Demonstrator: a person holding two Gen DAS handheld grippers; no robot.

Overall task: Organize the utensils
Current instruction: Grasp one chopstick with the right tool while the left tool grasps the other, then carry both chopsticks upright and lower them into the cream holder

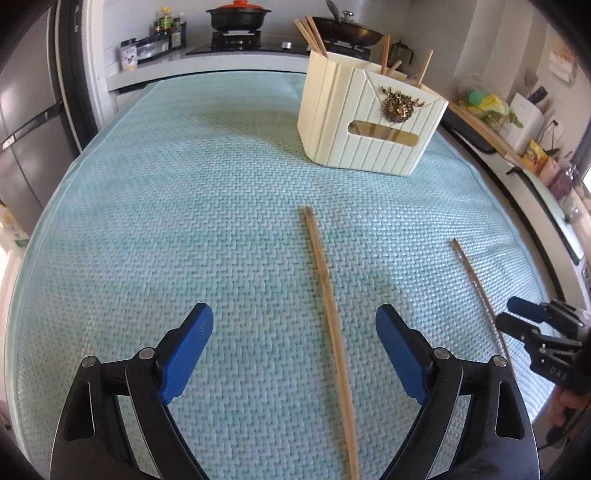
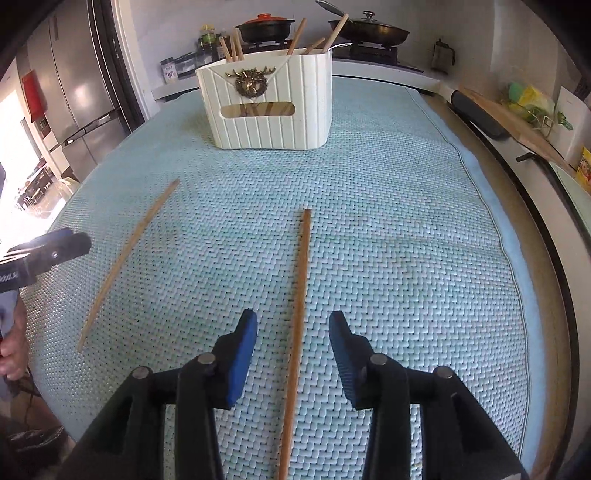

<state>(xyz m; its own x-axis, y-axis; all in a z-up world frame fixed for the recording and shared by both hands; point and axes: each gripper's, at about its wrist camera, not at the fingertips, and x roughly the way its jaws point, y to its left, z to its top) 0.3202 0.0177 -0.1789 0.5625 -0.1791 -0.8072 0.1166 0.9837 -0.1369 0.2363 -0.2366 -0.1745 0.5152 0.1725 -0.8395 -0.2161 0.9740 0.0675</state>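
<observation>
Two wooden chopsticks lie apart on the pale green woven mat. One chopstick runs lengthwise between the fingers of my left gripper, which is wide open and not touching it. In the right wrist view, the other chopstick lies between the blue pads of my right gripper; the jaws are partly open and clear of the wood. Each view shows the neighbouring chopstick and the other gripper. A cream ribbed holder with several chopsticks standing in it sits at the far end of the mat.
Behind the holder is a stove with a red-lidded pot and a wok. A steel fridge stands at the left. A counter edge with a wooden board and clutter runs along the right. A hand grips the left tool.
</observation>
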